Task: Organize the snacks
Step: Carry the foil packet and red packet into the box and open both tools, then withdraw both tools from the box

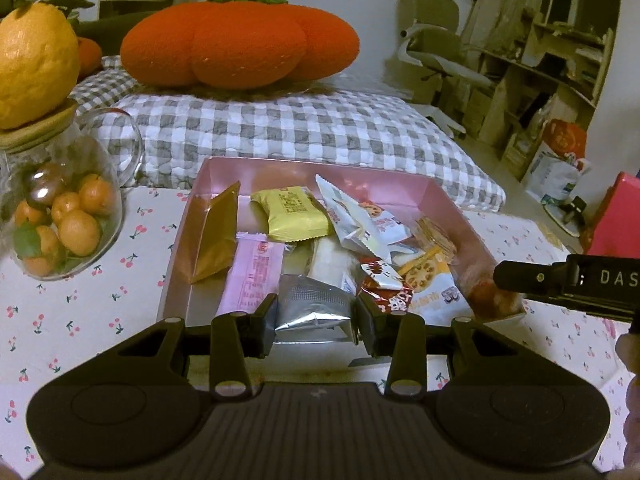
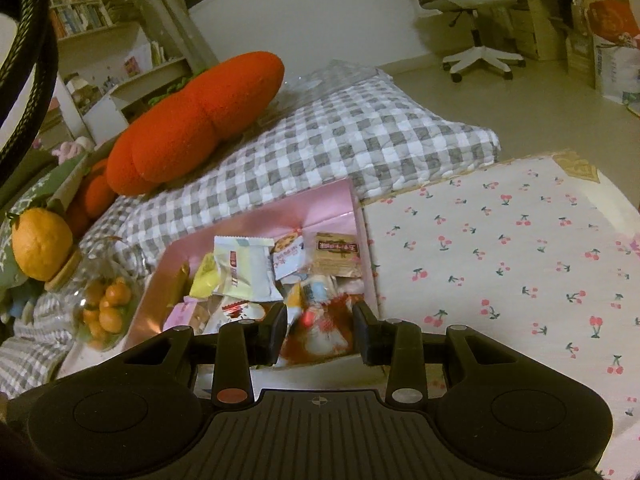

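Note:
A pink box [image 1: 304, 168] on the cherry-print cloth holds several wrapped snacks: a brown pouch [image 1: 212, 240], a yellow packet [image 1: 296, 212], a pink packet [image 1: 256, 276] and white ones. My left gripper [image 1: 316, 320] is shut on a silver foil packet [image 1: 314, 304] at the box's near edge. My right gripper [image 2: 320, 330] is shut on a red and white packet [image 2: 320, 334] over the box's [image 2: 280, 216] near right corner. In the left wrist view the right gripper [image 1: 516, 280] comes in from the right with that reddish packet [image 1: 492, 300] at its tip.
A glass jar [image 1: 64, 216] of small oranges with a wooden lid and a big yellow citrus [image 1: 36, 64] on top stands left of the box. Behind lie a grey checked cushion [image 1: 300, 128] and an orange pumpkin pillow [image 1: 240, 40]. A red box [image 1: 616, 220] sits far right.

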A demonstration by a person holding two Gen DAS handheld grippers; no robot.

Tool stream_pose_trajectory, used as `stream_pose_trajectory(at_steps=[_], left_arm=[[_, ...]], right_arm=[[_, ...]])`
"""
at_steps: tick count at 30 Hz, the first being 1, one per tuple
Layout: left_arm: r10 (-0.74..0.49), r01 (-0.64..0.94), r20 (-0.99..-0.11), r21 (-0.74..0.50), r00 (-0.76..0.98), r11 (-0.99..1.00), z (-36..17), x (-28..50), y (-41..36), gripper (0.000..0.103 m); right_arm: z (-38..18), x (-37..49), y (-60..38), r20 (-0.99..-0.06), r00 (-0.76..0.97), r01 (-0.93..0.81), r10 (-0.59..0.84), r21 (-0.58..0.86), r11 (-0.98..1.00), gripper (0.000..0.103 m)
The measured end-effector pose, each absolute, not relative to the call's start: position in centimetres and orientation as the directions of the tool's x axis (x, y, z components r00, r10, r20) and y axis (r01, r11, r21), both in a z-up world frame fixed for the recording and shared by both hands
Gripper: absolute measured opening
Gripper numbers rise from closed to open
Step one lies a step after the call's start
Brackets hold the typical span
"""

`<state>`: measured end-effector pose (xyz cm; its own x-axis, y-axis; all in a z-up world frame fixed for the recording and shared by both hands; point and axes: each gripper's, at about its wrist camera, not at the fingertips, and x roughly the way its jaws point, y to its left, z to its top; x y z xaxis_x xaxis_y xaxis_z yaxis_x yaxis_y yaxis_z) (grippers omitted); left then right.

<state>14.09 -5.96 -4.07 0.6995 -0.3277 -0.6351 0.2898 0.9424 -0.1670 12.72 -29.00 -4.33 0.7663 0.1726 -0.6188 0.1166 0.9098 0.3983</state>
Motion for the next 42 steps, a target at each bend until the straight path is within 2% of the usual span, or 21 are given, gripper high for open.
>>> stream_pose_trajectory(at_steps=[3,5,6,7,8,11,16,20,33,35,39,42], left_arm=[[-0.325,0.291,-0.635,-0.163,0.701,0.943,-4.2,14.2,-6.1,0.039],[-0.328,0.293,-0.638,-0.165,0.696,0.942,-4.2,14.2,-6.1,0.046],[-0.324,0.29,-0.635,-0.162,0.701,0.943,-4.2,14.2,-6.1,0.055],[-0.322,0.288,-0.634,-0.161,0.703,0.944,-4.1,14.1,-6.1,0.061],[-0.322,0.286,-0.634,-0.162,0.703,0.944,-4.1,14.1,-6.0,0.063],[-0.325,0.295,-0.641,-0.158,0.695,0.942,-3.8,14.0,-6.1,0.073],[-0.282,0.312,-0.646,-0.071,0.71,0.948,-2.8,13.0,-6.2,0.09],[-0.269,0.306,-0.661,-0.063,0.701,0.95,-2.1,12.0,-5.8,0.094],[-0.17,0.219,-0.743,-0.032,0.647,0.975,0.3,6.7,-3.0,0.102],[-0.156,0.204,-0.758,-0.031,0.633,0.978,0.6,5.8,-2.7,0.102],[-0.111,0.195,-0.77,0.017,0.629,0.981,1.0,3.9,-2.7,0.102],[-0.107,0.177,-0.777,0.006,0.621,0.984,1.2,2.9,-2.3,0.102]], right_arm=[[-4.3,12.8,-28.9,-0.615,0.769,0.113,0.174,0.399,0.91,0.037],[-4.3,12.8,-28.8,-0.614,0.771,0.113,0.17,0.395,0.912,0.039],[-4.3,12.7,-28.8,-0.617,0.768,0.114,0.172,0.397,0.911,0.042],[-4.3,12.7,-28.9,-0.617,0.767,0.113,0.177,0.401,0.909,0.051],[-4.2,12.6,-29.0,-0.615,0.768,0.116,0.177,0.405,0.907,0.057],[-3.8,12.3,-29.2,-0.61,0.772,0.115,0.179,0.412,0.904,0.063],[-2.8,11.2,-29.3,-0.607,0.772,0.089,0.186,0.394,0.915,0.074],[-2.2,9.9,-29.5,-0.626,0.759,0.099,0.179,0.383,0.918,0.083],[0.9,4.5,-27.7,-0.737,0.671,0.18,0.082,0.27,0.946,0.091],[1.1,3.5,-26.9,-0.742,0.666,0.176,0.071,0.249,0.952,0.094],[1.2,1.8,-25.5,-0.752,0.657,0.17,0.056,0.22,0.96,0.095],[1.3,0.8,-24.7,-0.748,0.662,0.147,0.056,0.203,0.968,0.096]])
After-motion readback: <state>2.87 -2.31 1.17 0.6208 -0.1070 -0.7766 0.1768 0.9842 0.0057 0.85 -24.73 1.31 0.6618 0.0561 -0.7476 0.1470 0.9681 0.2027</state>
